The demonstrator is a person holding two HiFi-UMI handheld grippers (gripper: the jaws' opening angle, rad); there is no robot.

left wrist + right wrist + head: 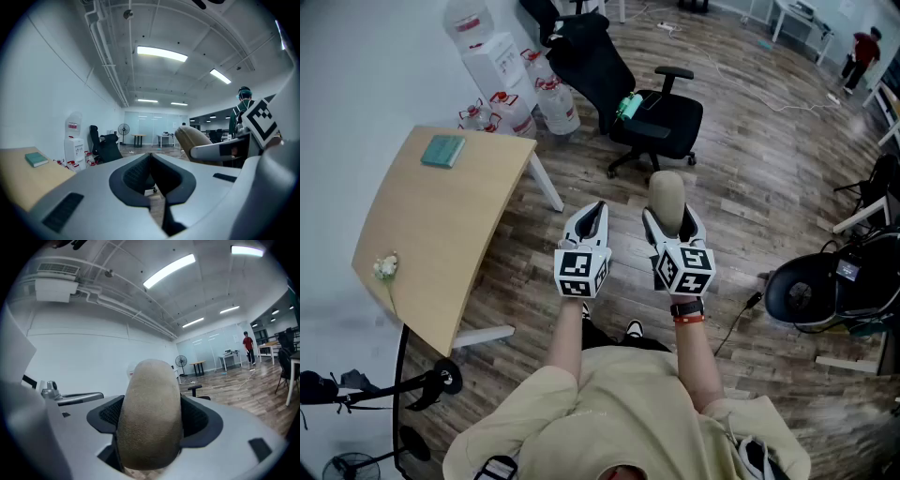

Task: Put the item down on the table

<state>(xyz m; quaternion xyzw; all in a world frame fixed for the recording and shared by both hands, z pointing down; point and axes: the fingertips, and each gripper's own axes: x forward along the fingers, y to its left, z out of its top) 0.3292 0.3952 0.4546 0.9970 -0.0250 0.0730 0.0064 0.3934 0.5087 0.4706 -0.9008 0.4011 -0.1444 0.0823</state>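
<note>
The item is a tan, rough-skinned, potato-shaped thing (667,197), and my right gripper (668,214) is shut on it, holding it upright in the air over the wooden floor. In the right gripper view the item (150,413) fills the gap between the black pads (199,418). My left gripper (592,216) hovers just left of it, shut with nothing in it; its jaws meet in the left gripper view (150,159), where the item (191,139) shows at the right. The light wooden table (441,234) stands to the left of both grippers.
A teal book (442,151) lies at the table's far end and a small white flower (386,267) near its left edge. A black office chair (661,117) stands ahead, with a water dispenser and bottles (502,66) beyond. A black stool (802,292) is at the right.
</note>
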